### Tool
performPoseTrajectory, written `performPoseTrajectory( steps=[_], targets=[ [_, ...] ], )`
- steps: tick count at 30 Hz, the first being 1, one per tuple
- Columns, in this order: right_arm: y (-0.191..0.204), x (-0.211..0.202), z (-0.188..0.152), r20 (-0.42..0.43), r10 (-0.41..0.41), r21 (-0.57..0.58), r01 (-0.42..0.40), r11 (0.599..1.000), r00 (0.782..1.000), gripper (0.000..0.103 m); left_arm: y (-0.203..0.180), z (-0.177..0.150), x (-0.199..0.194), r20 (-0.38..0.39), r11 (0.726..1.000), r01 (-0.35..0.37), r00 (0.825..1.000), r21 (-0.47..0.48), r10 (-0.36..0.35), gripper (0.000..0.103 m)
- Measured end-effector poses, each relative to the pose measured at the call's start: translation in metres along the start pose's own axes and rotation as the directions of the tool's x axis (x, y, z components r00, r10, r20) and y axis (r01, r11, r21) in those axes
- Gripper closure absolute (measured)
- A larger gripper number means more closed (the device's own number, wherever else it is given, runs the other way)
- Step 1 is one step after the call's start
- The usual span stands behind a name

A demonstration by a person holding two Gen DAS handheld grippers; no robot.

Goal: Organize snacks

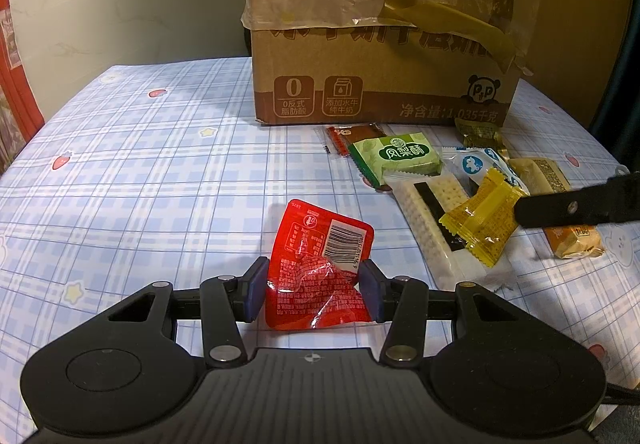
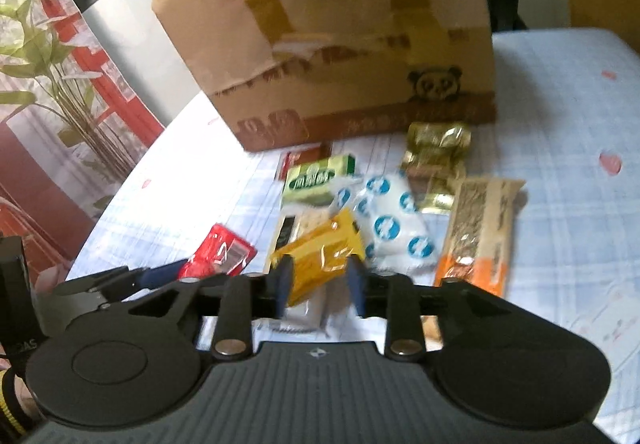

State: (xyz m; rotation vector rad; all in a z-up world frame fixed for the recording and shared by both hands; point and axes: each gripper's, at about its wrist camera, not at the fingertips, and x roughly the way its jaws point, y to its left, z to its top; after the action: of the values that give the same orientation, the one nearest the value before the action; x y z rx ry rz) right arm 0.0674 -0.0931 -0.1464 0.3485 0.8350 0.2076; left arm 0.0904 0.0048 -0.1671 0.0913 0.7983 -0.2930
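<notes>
My left gripper [image 1: 314,290] is shut on a red snack packet [image 1: 320,268], which rests low over the checked tablecloth [image 1: 140,183]. The red packet also shows in the right wrist view [image 2: 222,254]. My right gripper [image 2: 320,280] is shut on a yellow snack packet [image 2: 320,258]; in the left wrist view one of its fingers [image 1: 576,207] touches that yellow packet [image 1: 482,222]. A pile of snacks lies beside them: a green box [image 1: 394,159], a white cracker pack [image 1: 434,228], a blue-dotted white packet [image 2: 394,226] and a gold packet [image 2: 436,153].
A taped cardboard box [image 1: 380,43] stands behind the snacks. A long oat bar [image 2: 480,228] lies at the pile's right side. An orange-brown packet [image 1: 574,242] lies near the right finger. A red-framed partition [image 2: 100,83] is off the table's left edge.
</notes>
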Motion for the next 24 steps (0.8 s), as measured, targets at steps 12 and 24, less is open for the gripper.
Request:
performPoseTrajectory(
  steps=[12, 24],
  targets=[
    [-0.002, 0.043, 0.017, -0.058, -0.004, 0.172, 0.014, 0.985, 0.998, 0.054, -0.001, 0.001, 0.000, 0.001, 1.000, 0.002, 1.000, 0.006, -0.002, 0.052],
    [0.009, 0.017, 0.016, 0.069, 0.029, 0.101, -0.035, 0.994, 0.997, 0.089, 0.002, 0.003, -0.001, 0.013, 0.998, 0.038, 0.999, -0.040, -0.037, 0.059]
  ],
)
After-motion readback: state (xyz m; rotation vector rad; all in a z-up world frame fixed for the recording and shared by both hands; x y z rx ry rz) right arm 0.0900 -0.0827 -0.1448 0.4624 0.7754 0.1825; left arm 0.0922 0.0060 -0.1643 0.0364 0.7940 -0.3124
